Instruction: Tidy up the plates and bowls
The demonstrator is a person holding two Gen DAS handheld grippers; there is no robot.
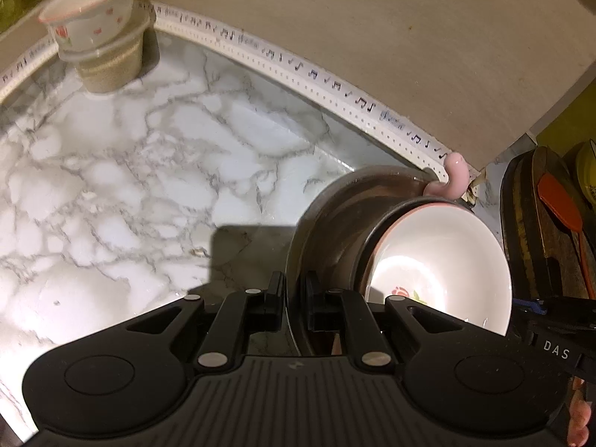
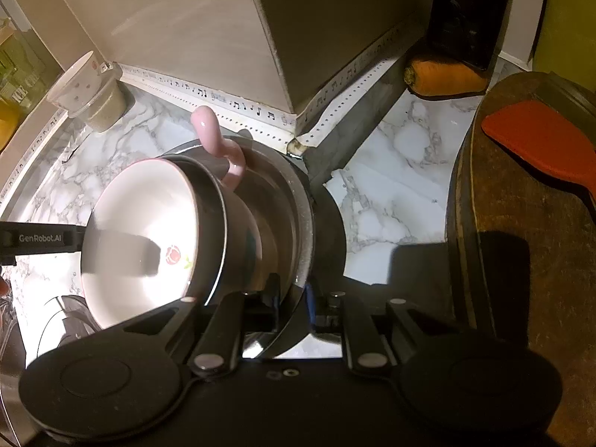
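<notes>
Nearest in the left wrist view, the left gripper (image 1: 292, 298) has its jaws clamped on the thin rim of a steel bowl (image 1: 327, 219), one pad each side of the wall; the rim's near part is hidden behind the gripper body. In the right wrist view the right gripper (image 2: 294, 298) straddles the opposite rim of the same steel bowl (image 2: 287, 201), jaws set a little apart w/ the rim between them; whether the pads press on it cannot be told, since dark shadow covers that spot. Nested in the steel bowl, tilted, sits a white bowl (image 1: 439, 257) w/ a red flower inside, its lower edge cut off by the gripper. A pink handle (image 1: 452, 177) sticks up behind it; what it belongs to is hidden. The stack stands on the marble table (image 1: 130, 171), near the corner where the music-note trim strip (image 1: 283, 59) meets the wall. To the left lies open marble. To the right a dark wooden board (image 2: 521, 223) w/ a red spatula (image 2: 540, 141) crowds close. Far left corner: a flowered cup (image 1: 93, 11) stacked in a beige cup (image 1: 111, 67), touching the trim. Far right, an orange object (image 2: 443, 78), half hidden, hard to identify.
</notes>
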